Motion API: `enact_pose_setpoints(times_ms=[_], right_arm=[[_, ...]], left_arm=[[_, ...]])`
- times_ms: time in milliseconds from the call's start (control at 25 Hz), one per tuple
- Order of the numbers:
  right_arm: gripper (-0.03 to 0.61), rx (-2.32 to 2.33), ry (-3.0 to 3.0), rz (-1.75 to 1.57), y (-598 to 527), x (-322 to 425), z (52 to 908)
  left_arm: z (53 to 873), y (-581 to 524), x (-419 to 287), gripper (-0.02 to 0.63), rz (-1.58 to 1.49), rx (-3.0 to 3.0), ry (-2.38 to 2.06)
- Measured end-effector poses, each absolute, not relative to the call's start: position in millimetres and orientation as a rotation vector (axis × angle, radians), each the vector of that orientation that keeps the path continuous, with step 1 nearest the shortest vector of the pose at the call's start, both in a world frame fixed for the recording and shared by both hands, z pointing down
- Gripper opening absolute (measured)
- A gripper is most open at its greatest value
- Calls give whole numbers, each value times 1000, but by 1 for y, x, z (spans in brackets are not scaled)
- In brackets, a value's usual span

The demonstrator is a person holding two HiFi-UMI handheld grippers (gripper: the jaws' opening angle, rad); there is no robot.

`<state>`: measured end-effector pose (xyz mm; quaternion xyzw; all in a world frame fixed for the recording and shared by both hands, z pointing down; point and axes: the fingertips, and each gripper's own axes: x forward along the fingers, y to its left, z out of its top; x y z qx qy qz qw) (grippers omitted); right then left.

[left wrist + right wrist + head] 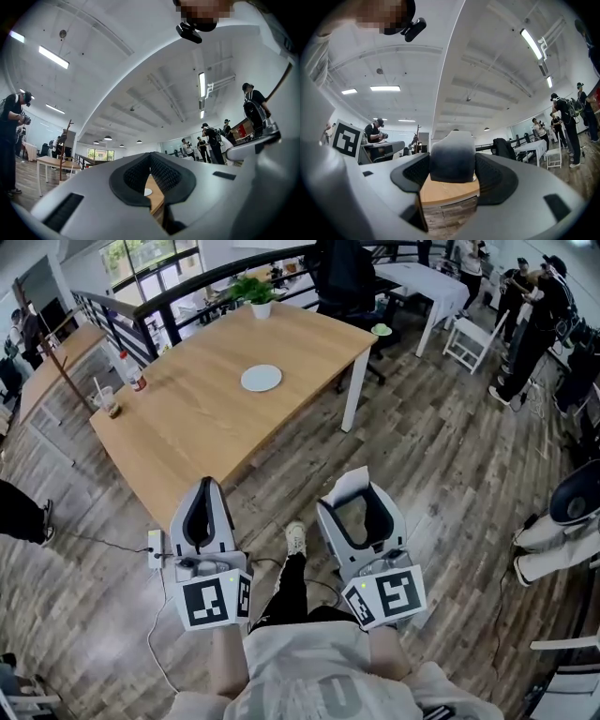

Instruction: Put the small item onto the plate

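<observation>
Right gripper view: item (pixel 452 157) upright, clamped

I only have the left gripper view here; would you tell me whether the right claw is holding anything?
Observer: Yes, the right claw is shut on a small grey-white item.
Operator: Thank you. Where is the plate?
Observer: The white plate lies bare near the middle of the wooden table.
Operator: What else stands on that table?
Observer: A potted plant at the far edge, a bottle and a cup with a straw at its left end.
</observation>
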<state>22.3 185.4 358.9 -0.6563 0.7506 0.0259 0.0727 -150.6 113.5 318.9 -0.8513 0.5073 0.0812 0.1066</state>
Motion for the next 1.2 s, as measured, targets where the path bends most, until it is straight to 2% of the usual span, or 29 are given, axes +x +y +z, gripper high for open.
enact_pose_setpoints(times_ms=[480,880,1200], right_arm=[[312,-1921,2393,80,32,46,355],[311,-1931,2399,161,-142,102,303],[311,-1916,2364,113,-220,130,299]], left_arm=[[311,-38,-131,9,226,-2448,1585],[278,-206,-70,9,205,-2432,1559],[262,-273,-56,9,221,-2397,1585]])
